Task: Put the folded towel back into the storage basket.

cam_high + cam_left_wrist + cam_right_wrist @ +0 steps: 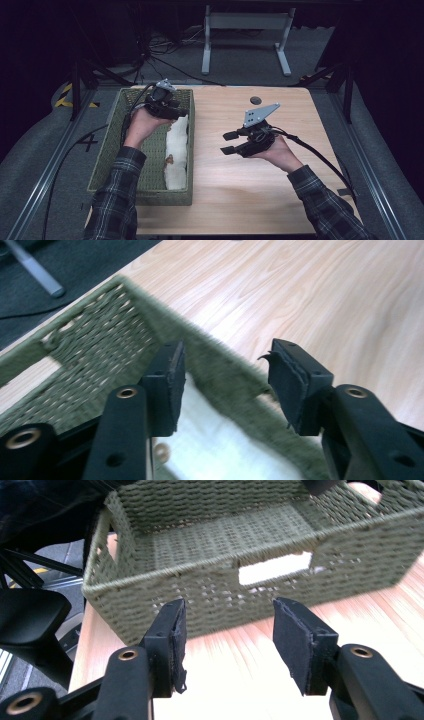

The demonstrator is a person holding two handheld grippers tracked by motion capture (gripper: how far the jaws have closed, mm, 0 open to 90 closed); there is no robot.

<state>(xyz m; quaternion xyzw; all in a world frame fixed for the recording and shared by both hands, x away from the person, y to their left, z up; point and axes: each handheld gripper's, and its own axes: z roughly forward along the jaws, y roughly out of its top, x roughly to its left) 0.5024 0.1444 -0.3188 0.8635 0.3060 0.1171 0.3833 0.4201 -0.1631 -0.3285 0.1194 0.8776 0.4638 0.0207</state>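
Left gripper [167, 102] held over the basket [107, 150], jaws apart, white cloth [177, 150] below them. Right gripper [231, 142] level above table [240, 190], jaws apart, empty, facing the basket. No legible markings.

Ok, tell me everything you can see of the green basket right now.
The green basket is a rectangular woven bin, olive, coarse-weave, with cut-out handle slots in its walls. It sits upright on the left part of the wooden table. A white cloth lies inside along its right wall. The left gripper, jaws open, hovers over its far right rim; the right gripper is apart from it, open.
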